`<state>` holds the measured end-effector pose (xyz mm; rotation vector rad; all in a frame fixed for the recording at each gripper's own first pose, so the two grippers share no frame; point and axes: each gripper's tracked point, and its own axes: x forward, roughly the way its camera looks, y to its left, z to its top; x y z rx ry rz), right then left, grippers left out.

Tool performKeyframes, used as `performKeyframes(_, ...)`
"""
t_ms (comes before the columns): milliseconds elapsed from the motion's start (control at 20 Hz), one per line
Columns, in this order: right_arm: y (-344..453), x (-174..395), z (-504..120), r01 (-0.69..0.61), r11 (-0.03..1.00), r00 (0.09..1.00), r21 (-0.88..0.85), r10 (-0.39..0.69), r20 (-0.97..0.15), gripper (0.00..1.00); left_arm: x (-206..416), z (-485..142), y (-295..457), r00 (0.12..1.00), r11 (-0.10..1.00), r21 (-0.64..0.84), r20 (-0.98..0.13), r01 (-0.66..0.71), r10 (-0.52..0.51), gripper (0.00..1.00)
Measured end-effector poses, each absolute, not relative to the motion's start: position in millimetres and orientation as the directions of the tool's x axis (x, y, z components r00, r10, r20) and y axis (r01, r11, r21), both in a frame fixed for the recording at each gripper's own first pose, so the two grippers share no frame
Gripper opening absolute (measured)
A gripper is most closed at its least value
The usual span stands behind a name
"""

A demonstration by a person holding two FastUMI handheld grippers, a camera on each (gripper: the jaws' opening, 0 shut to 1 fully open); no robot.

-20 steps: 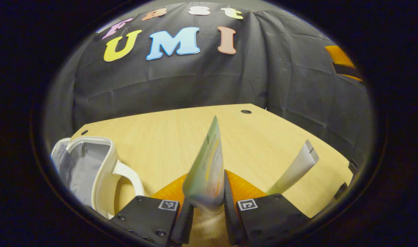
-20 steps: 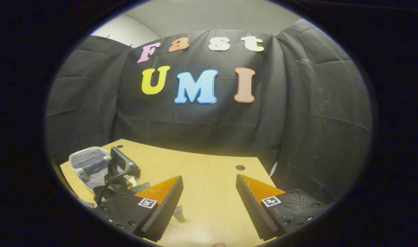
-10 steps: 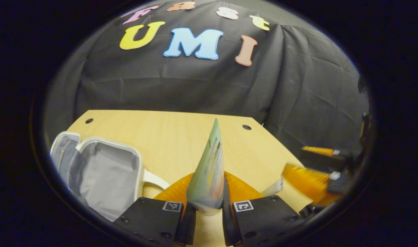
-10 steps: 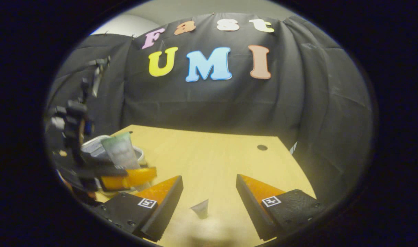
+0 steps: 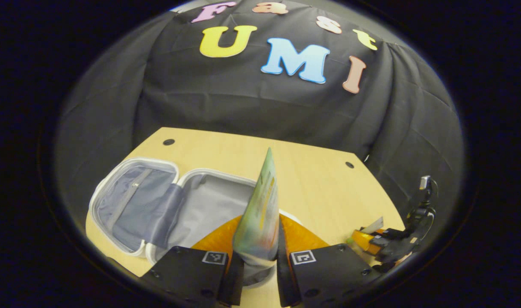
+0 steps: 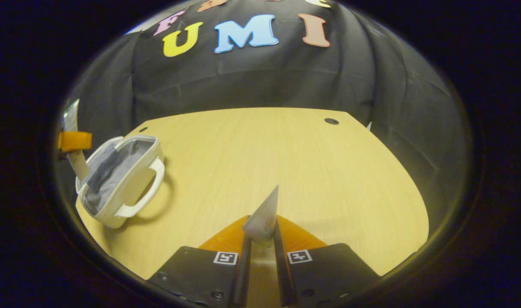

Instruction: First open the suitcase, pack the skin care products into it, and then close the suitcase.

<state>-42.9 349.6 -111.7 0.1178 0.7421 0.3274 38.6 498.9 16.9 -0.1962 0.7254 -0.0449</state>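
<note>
Black screwed claw (image 5: 257,256) blocks, square markers

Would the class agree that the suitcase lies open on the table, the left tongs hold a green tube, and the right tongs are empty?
Not quite. In the right gripper view, the right tongs are shut on a small white tube. The rest holds: the left gripper view shows the suitcase open on the table and the left tongs holding the green tube.

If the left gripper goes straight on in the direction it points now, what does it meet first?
Probably the open suitcase. The left gripper, shut on a green tube, points over the suitcase's near half, whose grey lining lies just ahead and to the left of the fingers. Past that is bare table. Depth is hard to judge here.
</note>
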Motion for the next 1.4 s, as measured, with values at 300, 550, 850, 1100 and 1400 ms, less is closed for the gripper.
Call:
performKeyframes(300,398,-79,-48,-0.251,0.914,0.706,0.319,0.398,-0.586,0.24,26,-60,561,0.596,0.99,-0.127,-0.8,-0.057,-0.068,0.41)
performKeyframes(550,463,-114,11,-0.334,0.875,0.71,0.351,0.478,-0.517,0.21,35,-71,576,0.595,0.995,-0.099,-0.799,0.01,-0.085,0.47)
performKeyframes(850,542,-131,27,-0.45,0.808,0.636,0.381,0.589,-0.498,0.24,38,-12,606,0.744,0.989,-0.151,-0.66,0.005,-0.105,0.84)
performKeyframes(1100,605,-135,1,-0.542,0.731,0.504,0.415,0.678,-0.535,0.24,4,16,697,0.798,0.987,-0.093,-0.601,-0.133,0.051,0.82)
performKeyframes(1400,633,-118,-47,-0.538,0.741,0.439,0.402,0.653,-0.617,0.25,-43,22,808,0.754,0.937,-0.042,-0.607,-0.346,0.251,0.83)
